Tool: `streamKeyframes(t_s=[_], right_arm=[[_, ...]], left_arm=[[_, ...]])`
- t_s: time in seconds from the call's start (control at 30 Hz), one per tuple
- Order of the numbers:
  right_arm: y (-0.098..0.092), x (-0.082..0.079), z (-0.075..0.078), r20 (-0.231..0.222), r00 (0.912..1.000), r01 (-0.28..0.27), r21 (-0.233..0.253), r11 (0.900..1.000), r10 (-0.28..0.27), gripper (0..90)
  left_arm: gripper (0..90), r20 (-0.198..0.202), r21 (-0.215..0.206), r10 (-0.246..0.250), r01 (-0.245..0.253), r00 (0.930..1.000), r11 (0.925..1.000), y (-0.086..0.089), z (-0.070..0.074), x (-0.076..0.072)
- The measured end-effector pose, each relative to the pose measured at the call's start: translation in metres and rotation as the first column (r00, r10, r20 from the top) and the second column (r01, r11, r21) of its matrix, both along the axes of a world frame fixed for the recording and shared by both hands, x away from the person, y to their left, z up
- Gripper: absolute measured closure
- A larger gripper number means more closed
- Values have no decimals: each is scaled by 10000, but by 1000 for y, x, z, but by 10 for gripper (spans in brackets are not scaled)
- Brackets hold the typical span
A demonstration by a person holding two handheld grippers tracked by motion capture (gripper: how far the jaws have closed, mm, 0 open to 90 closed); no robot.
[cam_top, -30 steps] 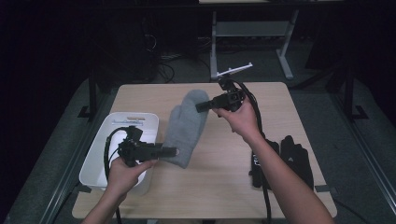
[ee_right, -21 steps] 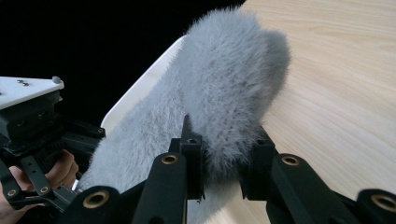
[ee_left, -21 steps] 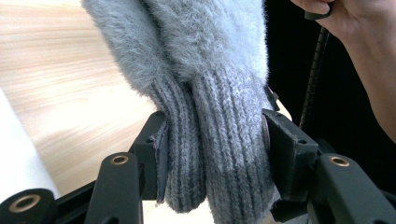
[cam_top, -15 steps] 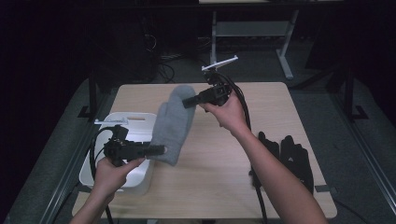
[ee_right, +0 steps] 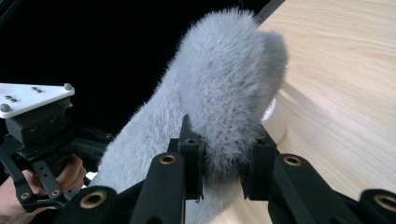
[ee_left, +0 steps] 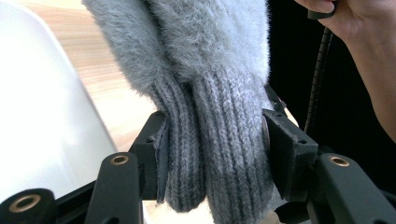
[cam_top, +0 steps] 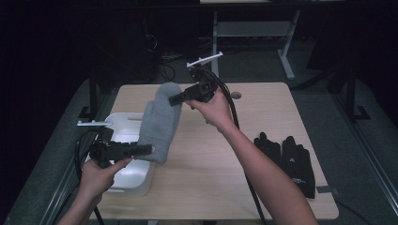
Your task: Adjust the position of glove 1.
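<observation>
A fuzzy grey mitten (cam_top: 160, 121) hangs in the air between my two grippers, above the table's left half. My left gripper (cam_top: 146, 149) is shut on its ribbed knit cuff (ee_left: 212, 140), low and close to the white bin (cam_top: 123, 125). My right gripper (cam_top: 174, 98) is shut on the fluffy fingertip end (ee_right: 224, 116), held higher and farther back. The mitten slopes down from right gripper to left gripper. In the right gripper view, the left gripper (ee_right: 42, 140) with its grey plate sits at the lower left.
A white plastic bin stands at the table's left edge, partly under the mitten. A pair of black gloves (cam_top: 287, 157) lies at the right front of the wooden table (cam_top: 225, 178). Dark floor and a metal frame (cam_top: 253, 28) lie beyond.
Both grippers have carried the mitten leftward, and its cuff end now hangs over the bin's right side. The right gripper has also moved left and slightly back.
</observation>
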State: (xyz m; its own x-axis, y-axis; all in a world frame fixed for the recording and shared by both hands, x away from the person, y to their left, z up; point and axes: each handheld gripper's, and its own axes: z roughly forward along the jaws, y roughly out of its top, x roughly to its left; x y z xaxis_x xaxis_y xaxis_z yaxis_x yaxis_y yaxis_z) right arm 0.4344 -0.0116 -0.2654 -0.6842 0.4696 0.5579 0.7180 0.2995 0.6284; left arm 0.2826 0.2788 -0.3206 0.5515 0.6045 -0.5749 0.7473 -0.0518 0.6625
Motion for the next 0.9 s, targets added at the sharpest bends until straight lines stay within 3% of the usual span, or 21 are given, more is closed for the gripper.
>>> streamKeyframes(t_s=[0.9], right_arm=[[63, 6, -3, -222, 9976, -659, 161, 9977, 662, 726]], left_arm=[[465, -173, 58, 775, -774, 9968, 9970, 50, -3, -14]])
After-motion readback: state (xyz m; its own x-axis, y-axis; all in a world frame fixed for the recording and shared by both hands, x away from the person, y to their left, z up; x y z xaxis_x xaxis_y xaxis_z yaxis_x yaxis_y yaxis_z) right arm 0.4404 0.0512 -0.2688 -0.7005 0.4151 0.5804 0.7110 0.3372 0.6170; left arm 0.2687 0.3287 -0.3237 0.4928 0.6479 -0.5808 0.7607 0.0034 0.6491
